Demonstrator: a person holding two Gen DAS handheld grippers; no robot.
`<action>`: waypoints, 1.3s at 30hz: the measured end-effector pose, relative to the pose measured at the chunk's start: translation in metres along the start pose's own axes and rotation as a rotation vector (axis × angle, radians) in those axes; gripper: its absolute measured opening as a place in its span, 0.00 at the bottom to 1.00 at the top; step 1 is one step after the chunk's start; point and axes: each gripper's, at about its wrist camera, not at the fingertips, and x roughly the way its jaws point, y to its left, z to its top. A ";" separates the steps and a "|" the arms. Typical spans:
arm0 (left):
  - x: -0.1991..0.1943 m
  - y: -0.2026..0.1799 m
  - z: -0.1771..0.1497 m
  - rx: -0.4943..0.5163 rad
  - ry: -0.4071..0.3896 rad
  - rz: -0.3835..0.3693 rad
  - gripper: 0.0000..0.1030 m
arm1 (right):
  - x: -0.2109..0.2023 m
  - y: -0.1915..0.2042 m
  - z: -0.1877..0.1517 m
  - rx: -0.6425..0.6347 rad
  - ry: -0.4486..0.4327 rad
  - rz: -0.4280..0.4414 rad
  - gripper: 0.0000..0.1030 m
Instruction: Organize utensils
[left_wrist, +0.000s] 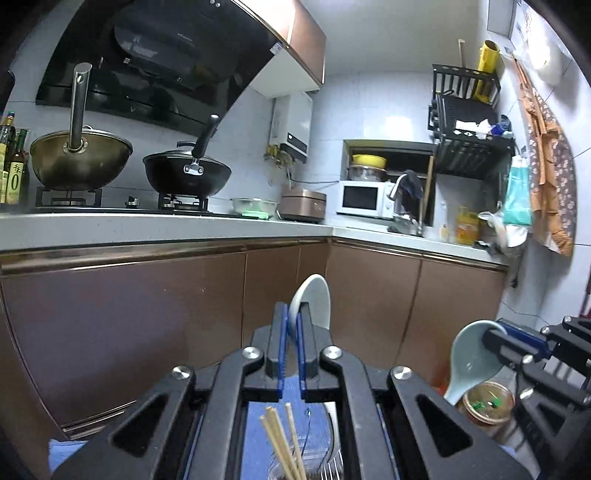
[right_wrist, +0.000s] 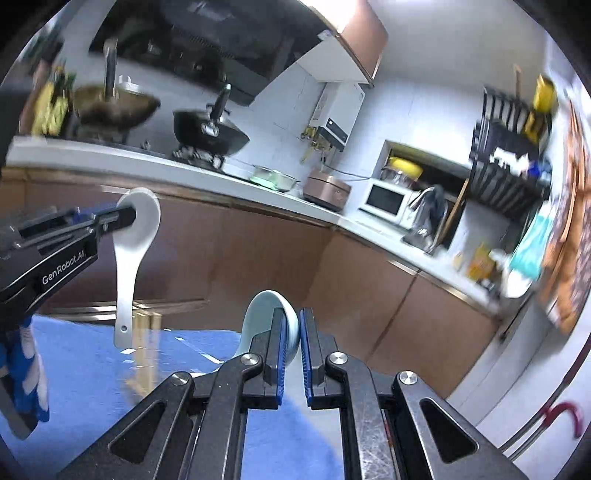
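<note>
My left gripper (left_wrist: 291, 325) is shut on the bowl of a white ceramic spoon (left_wrist: 314, 302); in the right wrist view the same spoon (right_wrist: 133, 258) hangs handle down from it at the left. My right gripper (right_wrist: 291, 332) is shut on a pale blue ceramic spoon (right_wrist: 262, 314); in the left wrist view this spoon (left_wrist: 469, 362) hangs handle down at the right. Wooden chopsticks (left_wrist: 280, 443) stand in a clear container under my left gripper. Both spoons are held in the air above a blue cloth (right_wrist: 85, 369).
A kitchen counter (left_wrist: 184, 225) runs behind with two woks (left_wrist: 81, 155) on a stove, a microwave (left_wrist: 362, 199), a rice cooker (left_wrist: 303, 206) and a sink tap. Brown cabinets (left_wrist: 147, 314) are below. A round jar (left_wrist: 487, 406) sits at the lower right.
</note>
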 end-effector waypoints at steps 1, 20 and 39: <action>0.006 -0.001 -0.007 -0.001 -0.003 0.012 0.04 | 0.011 0.006 -0.003 -0.016 0.002 -0.018 0.07; 0.001 0.010 -0.062 -0.042 0.027 -0.026 0.31 | 0.021 0.010 -0.049 0.110 0.084 0.128 0.40; -0.161 0.060 -0.002 -0.028 0.066 0.041 0.54 | -0.118 -0.024 -0.013 0.238 -0.044 0.170 0.49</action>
